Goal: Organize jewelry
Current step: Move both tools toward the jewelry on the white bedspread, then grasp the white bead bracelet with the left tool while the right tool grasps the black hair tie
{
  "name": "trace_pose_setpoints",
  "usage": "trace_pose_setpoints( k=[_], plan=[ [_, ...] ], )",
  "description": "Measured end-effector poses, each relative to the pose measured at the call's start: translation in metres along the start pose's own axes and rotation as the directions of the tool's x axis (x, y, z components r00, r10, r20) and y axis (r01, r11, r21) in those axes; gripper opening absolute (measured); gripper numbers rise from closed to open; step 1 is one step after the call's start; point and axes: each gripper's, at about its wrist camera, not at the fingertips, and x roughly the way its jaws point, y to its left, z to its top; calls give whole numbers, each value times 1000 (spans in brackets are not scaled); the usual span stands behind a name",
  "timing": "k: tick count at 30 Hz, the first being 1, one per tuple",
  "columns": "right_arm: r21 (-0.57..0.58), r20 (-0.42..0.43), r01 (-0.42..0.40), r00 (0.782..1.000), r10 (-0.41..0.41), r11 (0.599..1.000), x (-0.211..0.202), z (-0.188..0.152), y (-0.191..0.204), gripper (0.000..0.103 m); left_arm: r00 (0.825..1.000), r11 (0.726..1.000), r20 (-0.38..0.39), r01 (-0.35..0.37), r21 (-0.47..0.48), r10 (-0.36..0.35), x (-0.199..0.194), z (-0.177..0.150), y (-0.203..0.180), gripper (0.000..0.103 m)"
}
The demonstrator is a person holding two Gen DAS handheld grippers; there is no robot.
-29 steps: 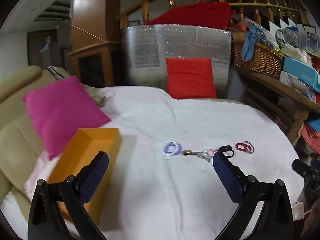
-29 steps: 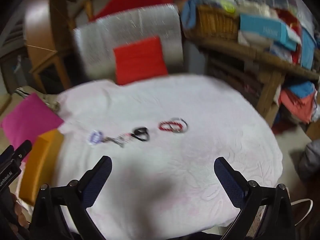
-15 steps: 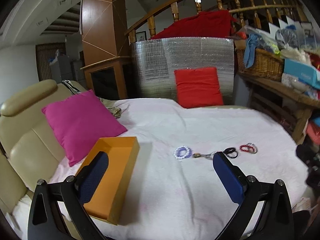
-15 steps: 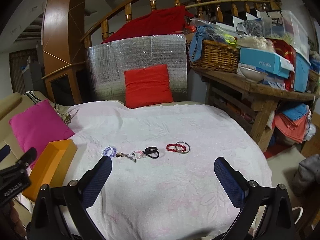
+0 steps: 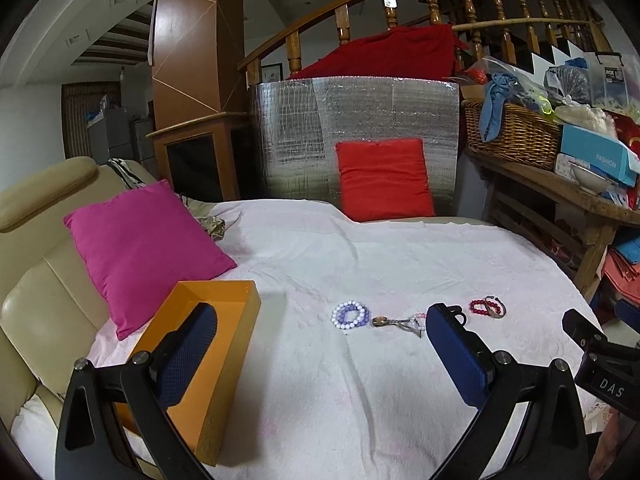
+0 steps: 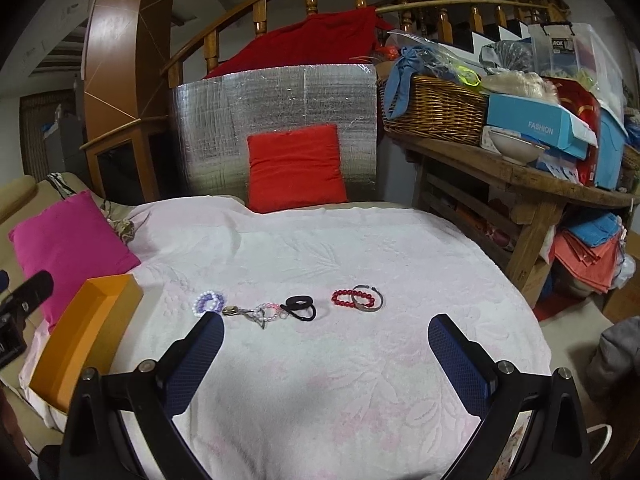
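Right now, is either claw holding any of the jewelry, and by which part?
Nothing is held. The left claw and the right claw are both open above the white cloth, short of the bracelets.

White cloth (image 6: 360, 360): soft, matt, embossed with a leaf pattern. On it, orange box (image 5: 216, 364): smooth matt card. Right of the box, lilac-and-white bracelet (image 5: 349, 314): glossy beads; red bracelet (image 6: 352, 298): glossy beads; bangle (image 6: 370, 300): dull metal; black hair tie (image 6: 299, 306): matt elastic. Behind the cloth, silver panel (image 6: 280, 120): quilted reflective foil; red cushion (image 6: 296, 168): matt fabric. Basket (image 6: 436, 110): woven wicker. Table (image 6: 520, 184): rough bare wood. Gripper pads (image 6: 460, 364): blue, textured, matt
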Motion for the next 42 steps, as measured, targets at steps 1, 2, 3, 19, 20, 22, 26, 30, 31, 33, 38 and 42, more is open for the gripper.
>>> trace_pose_setpoints(
  k=[1, 2, 3, 19, 20, 22, 26, 30, 31, 33, 38, 42],
  plan=[
    [-3, 2, 7, 1000, -7, 1000, 2, 0, 0, 103, 1000, 1000, 0, 4, -5, -4, 3, 0, 0, 103],
    [-4, 3, 14, 1000, -14, 1000, 4, 0, 0, 103, 1000, 1000, 0, 4, -5, -4, 6, 0, -1, 103],
    [-4, 3, 18, 1000, -18, 1000, 6, 0, -1, 103, 1000, 1000, 13, 2, -11, -1, 8, 0, -1, 103],
    [49, -20, 47, 999, -47, 998, 58, 8, -16, 103, 999, 998, 2, -55, 39, 54, 82, 0, -22, 103],
    [47, -24, 48, 999, -47, 998, 63, 8, -16, 103, 998, 998, -2, -56, 37, 56, 85, -1, -22, 103],
    [50, -27, 48, 999, -47, 998, 71, 8, -17, 103, 999, 998, -17, -50, 33, 51, 97, -3, -22, 103],
    [54, -48, 27, 999, -24, 998, 94, 8, -18, 103, 999, 999, -41, -35, 40, 36, 118, -8, -23, 103],
    [51, -65, -25, 997, 28, 998, 121, 10, -25, 103, 996, 998, -81, 34, 52, -30, 153, -21, -24, 103],
    [56, -82, -47, 995, 51, 997, 130, 11, -29, 103, 991, 997, -117, 66, 51, -60, 165, -26, -24, 103],
    [101, -115, -102, 987, 114, 990, 148, 12, -40, 103, 977, 992, -188, 114, 47, -104, 190, -34, -22, 103],
    [297, -212, -230, 930, 299, 927, 200, 7, -68, 103, 967, 992, -246, 94, 89, -69, 230, -44, -23, 103],
    [410, -296, -307, 846, 443, 859, 239, -4, -62, 94, 978, 985, -204, 84, 151, -52, 234, -41, -20, 103]
  ],
)
